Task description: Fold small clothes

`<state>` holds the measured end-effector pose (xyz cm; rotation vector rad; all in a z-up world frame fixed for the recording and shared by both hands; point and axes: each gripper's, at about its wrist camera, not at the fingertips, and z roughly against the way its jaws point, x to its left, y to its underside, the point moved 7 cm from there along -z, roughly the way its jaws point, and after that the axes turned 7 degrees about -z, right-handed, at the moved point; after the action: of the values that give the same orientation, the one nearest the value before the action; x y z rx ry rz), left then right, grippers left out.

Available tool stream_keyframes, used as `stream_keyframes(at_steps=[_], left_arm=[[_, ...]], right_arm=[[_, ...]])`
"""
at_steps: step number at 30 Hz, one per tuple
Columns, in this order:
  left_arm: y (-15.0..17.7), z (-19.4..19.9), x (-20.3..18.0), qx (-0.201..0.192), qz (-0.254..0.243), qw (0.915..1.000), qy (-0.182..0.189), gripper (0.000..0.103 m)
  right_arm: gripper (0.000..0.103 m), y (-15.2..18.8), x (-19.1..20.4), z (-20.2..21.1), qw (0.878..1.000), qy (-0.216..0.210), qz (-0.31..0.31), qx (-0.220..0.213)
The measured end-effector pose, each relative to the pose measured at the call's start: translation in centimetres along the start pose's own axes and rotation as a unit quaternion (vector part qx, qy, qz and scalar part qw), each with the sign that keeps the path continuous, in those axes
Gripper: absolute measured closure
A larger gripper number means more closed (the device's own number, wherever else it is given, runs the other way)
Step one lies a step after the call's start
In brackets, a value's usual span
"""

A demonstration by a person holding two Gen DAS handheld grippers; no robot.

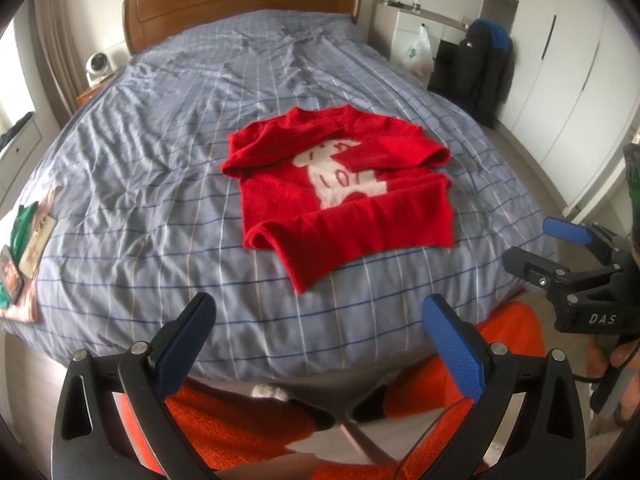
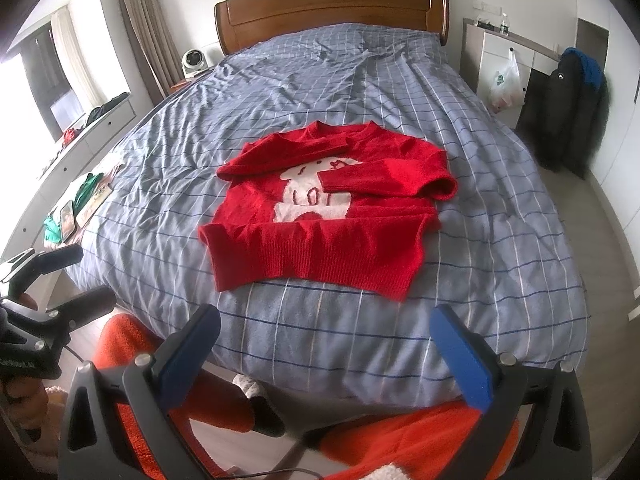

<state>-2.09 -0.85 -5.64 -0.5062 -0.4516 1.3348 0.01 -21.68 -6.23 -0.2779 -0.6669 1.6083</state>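
On the bed (image 2: 500, 208), the red sweater (image 2: 320, 240) lies flat, sleeves crossed inward for folding; left tongs (image 1: 320, 344) and right tongs (image 2: 328, 352) hang apart, empty, short of its hem.

A red sweater (image 2: 320, 208) lay flat on the checked blue bedspread (image 2: 460, 128), both sleeves folded across its chest. The right gripper (image 2: 326, 322) hung wide open near the bed's near edge, holding nothing.

Fuzzy knit red sweater (image 2: 320, 216) on wrinkled checked cotton bedspread (image 2: 460, 152); glossy wooden headboard (image 2: 332, 12).
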Motion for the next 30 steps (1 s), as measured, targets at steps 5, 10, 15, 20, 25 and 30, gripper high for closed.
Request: stream_keyframes(at_steps=[5, 10, 15, 20, 25, 30], left_arm=[[-0.03, -0.04, -0.04, 0.001, 0.001, 1.0000, -0.001, 0.000], [-0.05, -0.02, -0.07, 0.001, 0.001, 1.0000, -0.001, 0.000], [-0.03, -0.02, -0.07, 0.001, 0.001, 1.0000, -0.001, 0.000], [-0.04, -0.03, -0.06, 0.000, 0.001, 1.0000, -0.001, 0.000], [-0.02, -0.02, -0.06, 0.001, 0.001, 1.0000, -0.001, 0.000], [-0.04, -0.02, -0.05, 0.001, 0.001, 1.0000, -0.001, 0.000]], right_arm=[[0.000, -0.05, -0.28, -0.13, 1.000, 0.000, -0.002, 0.001], [0.000, -0.02, -0.30, -0.19, 1.000, 0.000, -0.002, 0.001], [0.000, 0.12, -0.16, -0.32, 1.000, 0.000, -0.002, 0.003], [0.000, 0.12, -0.17, -0.35, 1.000, 0.000, -0.002, 0.003], [0.000, 0.15, -0.18, -0.37, 1.000, 0.000, -0.004, 0.004], [0.000, 0.19, -0.20, -0.43, 1.000, 0.001, -0.005, 0.004]])
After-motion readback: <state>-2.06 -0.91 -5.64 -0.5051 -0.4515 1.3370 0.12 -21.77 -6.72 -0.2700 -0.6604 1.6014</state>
